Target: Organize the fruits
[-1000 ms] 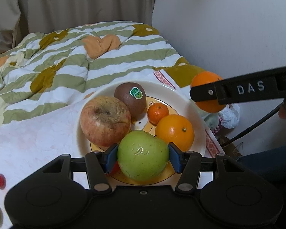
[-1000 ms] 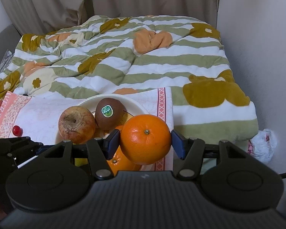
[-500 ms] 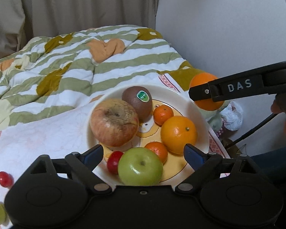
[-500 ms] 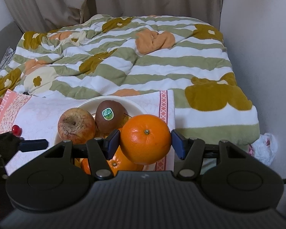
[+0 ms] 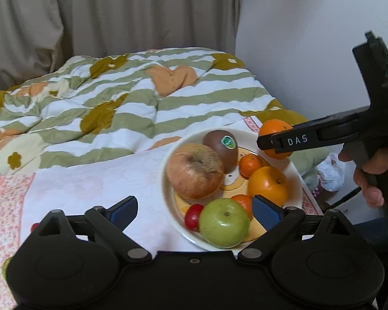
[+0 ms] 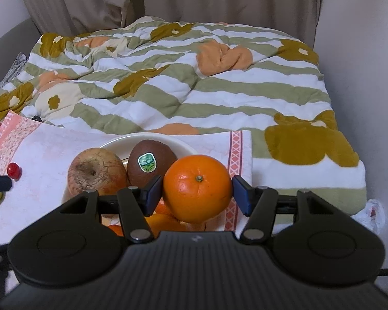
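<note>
A bed fills the room's centre, covered by a quilt (image 6: 183, 82) with green and white stripes, ochre flowers and orange hearts. Beige curtains (image 6: 168, 0) hang in folds behind the bed. A plain pale wall (image 5: 310, 38) runs along the bed's right side. A white cloth (image 5: 90, 183) with pink patterned borders lies over the near end. Lighting is dim and even.

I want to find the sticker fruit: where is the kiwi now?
In the left wrist view the kiwi lies at the far side of the plate, touching the wrinkled apple on its left, with a small mandarin on its right.
</note>
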Motion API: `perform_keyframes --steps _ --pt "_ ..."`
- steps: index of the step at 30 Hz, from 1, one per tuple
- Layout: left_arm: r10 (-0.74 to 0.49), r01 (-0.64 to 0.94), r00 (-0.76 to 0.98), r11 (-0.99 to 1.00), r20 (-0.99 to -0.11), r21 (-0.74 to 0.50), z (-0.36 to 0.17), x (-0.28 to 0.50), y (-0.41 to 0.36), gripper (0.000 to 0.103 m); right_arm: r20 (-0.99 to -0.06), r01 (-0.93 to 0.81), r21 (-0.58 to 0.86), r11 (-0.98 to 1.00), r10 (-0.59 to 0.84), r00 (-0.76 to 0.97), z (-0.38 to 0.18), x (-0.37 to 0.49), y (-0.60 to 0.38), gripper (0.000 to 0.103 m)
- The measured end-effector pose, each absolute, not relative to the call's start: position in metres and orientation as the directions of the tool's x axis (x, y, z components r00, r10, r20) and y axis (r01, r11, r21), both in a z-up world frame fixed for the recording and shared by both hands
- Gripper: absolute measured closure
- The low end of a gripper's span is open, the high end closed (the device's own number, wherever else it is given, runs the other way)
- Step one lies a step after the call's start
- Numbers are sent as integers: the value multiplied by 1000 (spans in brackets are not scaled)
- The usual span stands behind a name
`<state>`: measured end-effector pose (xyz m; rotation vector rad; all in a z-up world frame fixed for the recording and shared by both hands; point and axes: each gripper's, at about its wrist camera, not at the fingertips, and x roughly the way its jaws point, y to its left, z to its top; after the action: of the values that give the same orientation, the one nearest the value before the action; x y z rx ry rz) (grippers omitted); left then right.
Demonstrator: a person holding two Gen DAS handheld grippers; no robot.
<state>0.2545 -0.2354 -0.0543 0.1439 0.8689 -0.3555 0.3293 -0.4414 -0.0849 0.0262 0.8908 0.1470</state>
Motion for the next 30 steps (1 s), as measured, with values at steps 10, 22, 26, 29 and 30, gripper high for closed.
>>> perform_keyframes --steps 10,22,26,29,30 --pt "-213 316 608 949 -765 -13 -52 241 -217 6 -761 -121 83 989 141 633 -92 328 -439 10" --pt "-203 289 653 957 -730 -8 -32 218 -214 5 -718 -122 1 993 85 691 -58 291 -428 0" --pt "-202 286 681 958 -704 2 -18 201 -214 5 -703 -124 13 992 97 705 -37 268 -427 0" --pt "-195 281 710 960 -676 18 -5 184 -214 5 -694 -118 17 993 97 714 -21 248 -425 0" --pt "-195 277 719 961 -667 17 -1 178 -213 4 -690 -118 18 993 98 717 -16 240 -424 0"
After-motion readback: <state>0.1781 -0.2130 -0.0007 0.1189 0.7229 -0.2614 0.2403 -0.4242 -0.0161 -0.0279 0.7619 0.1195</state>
